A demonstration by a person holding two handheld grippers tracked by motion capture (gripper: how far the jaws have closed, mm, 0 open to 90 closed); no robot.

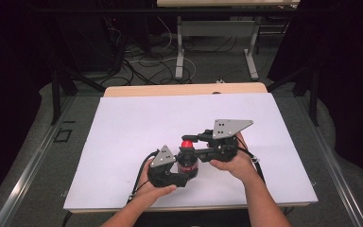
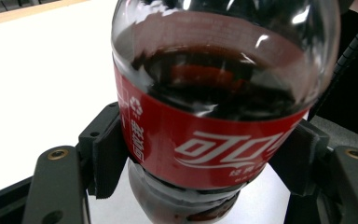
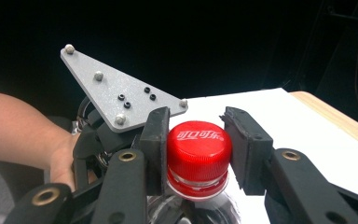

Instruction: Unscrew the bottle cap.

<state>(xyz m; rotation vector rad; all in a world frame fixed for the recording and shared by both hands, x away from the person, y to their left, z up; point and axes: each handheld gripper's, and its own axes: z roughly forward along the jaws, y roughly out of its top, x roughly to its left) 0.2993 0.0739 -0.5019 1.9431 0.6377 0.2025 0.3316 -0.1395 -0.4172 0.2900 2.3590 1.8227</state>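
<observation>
1. The clear plastic cola bottle (image 1: 187, 163) with dark drink inside stands upright on the white worktop (image 1: 123, 137), near its front edge and about midway across.
2. The left tool (image 1: 172, 177) comes at the bottle from the person's side and is clamped on its body: in the left gripper view both black ribbed pads (image 2: 107, 158) press the bottle (image 2: 214, 107) at the lower part of its red label (image 2: 205, 149).
3. The right tool (image 1: 193, 140) reaches in from the right, above the left one, with its jaws on either side of the round red screw cap (image 1: 186, 144).
4. In the right gripper view the cap (image 3: 198, 147) sits between the two pads (image 3: 156, 140), which touch its ribbed sides, so this tool holds the cap.
5. The left hand (image 3: 65, 158) and its grey three-cornered plate (image 3: 116, 95) lie just behind the cap in that view.
6. Bare white worktop lies open to the left, right and far side of the bottle; the wooden far edge (image 1: 184, 90) is well apart from it.
7. White Chinese characters run across the red label and the cap top; smaller print beside a recycling mark is too small to read.
</observation>
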